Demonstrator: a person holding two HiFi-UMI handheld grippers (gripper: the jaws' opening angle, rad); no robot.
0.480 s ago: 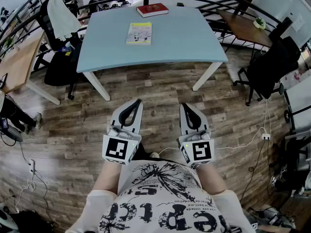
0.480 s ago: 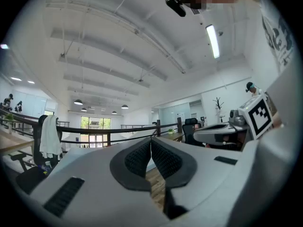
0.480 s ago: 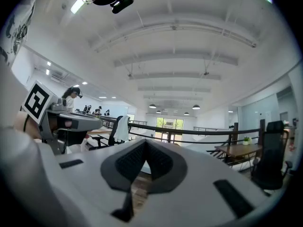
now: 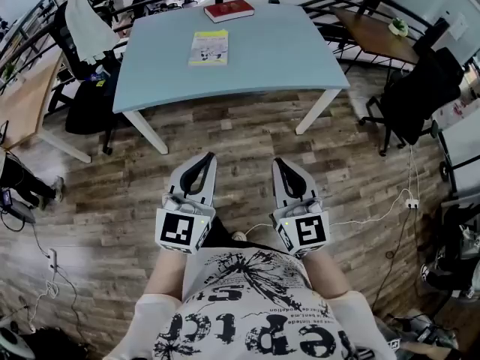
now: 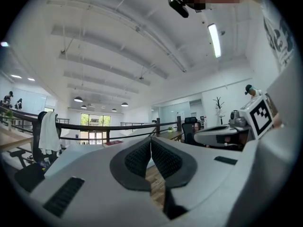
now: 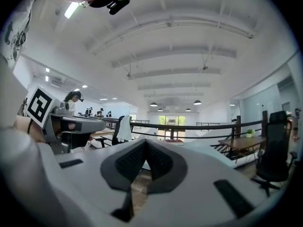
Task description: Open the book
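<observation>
Lying flat on the pale blue desk [image 4: 285,51], the yellow-covered book [image 4: 208,49] sits closed, a little left of the desk's middle. Its long axis runs away from you and a short edge faces you. A red book [image 4: 229,10] rests further off, at the far edge, also closed. The task does not say which one it means, though the yellow one is the nearer.

Both lie straight ahead and well apart from your hands, with a stretch of wooden floor [image 4: 240,137] and the desk's near edge between. Your left tool [image 4: 207,158] lines up almost directly with the yellow book, so it looks the closer of the two. Your right tool [image 4: 278,163] would have to cross inward to reach it.

Each tool is held level near your body, its pads pressed together with nothing between them. Opening has not begun — you likely need to step up to the desk first. Which long edge carries the spine is too small to tell.
</observation>
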